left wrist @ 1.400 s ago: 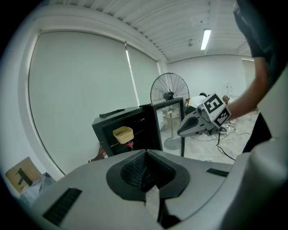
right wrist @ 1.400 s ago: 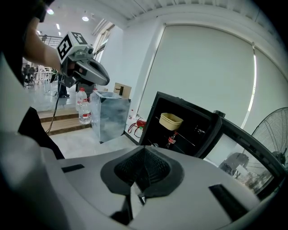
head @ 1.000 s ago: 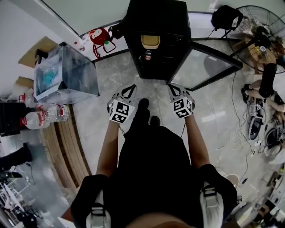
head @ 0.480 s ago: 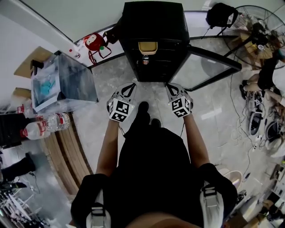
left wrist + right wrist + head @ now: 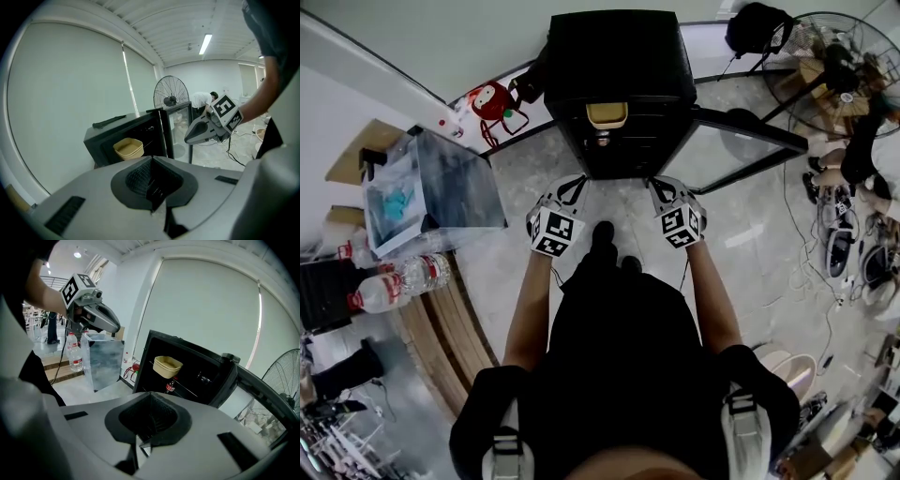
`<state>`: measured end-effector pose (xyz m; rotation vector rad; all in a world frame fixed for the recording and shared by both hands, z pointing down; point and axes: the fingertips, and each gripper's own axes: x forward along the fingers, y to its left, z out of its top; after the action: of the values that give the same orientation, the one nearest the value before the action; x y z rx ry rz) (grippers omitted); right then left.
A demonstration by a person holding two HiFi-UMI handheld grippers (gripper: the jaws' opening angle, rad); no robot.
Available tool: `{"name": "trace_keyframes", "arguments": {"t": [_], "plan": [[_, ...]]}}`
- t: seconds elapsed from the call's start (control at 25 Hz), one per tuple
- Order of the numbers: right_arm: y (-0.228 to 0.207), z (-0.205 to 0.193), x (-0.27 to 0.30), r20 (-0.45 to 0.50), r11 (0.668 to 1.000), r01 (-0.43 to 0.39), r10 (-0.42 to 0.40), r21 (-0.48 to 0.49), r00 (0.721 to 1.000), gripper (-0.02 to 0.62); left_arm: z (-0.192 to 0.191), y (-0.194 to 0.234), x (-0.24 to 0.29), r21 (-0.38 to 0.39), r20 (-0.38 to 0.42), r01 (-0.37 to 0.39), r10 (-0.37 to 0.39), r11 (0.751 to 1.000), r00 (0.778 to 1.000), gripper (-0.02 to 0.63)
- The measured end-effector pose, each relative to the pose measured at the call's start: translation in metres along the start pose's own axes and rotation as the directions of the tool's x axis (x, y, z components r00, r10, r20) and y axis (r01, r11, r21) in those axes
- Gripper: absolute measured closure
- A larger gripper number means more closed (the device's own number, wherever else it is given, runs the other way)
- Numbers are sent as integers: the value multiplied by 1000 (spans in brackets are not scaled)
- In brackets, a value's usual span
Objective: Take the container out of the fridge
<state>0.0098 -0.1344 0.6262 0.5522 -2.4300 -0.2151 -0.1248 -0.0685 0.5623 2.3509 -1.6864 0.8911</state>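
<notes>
I hold the left claw (image 5: 573, 185) and right claw (image 5: 660, 186) closed on nothing at mid-frame, facing the fridge (image 5: 614, 52), whose door (image 5: 736, 148) is open rightward, baring the container (image 5: 607, 114) at top centre.

Both arms are held out in front of the body. The left forearm (image 5: 528, 309) and right forearm (image 5: 713, 302) are bare and run roughly parallel. The left tool (image 5: 573, 185) and right tool (image 5: 658, 186) sit level with each other, well apart, tips pointing forward and slightly inward. Each tool's marker cube sits at the wrist end, facing up. On both tools the jaws are pressed together with nothing between them.
</notes>
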Motion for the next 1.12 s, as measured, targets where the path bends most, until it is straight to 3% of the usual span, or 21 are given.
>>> {"name": "trace_keyframes", "arguments": {"t": [1.12], "plan": [[-38,-5,30,-62,997,68,-65,47,996,597,18,37,66,75,13,124,-125,990,992,584]]}}
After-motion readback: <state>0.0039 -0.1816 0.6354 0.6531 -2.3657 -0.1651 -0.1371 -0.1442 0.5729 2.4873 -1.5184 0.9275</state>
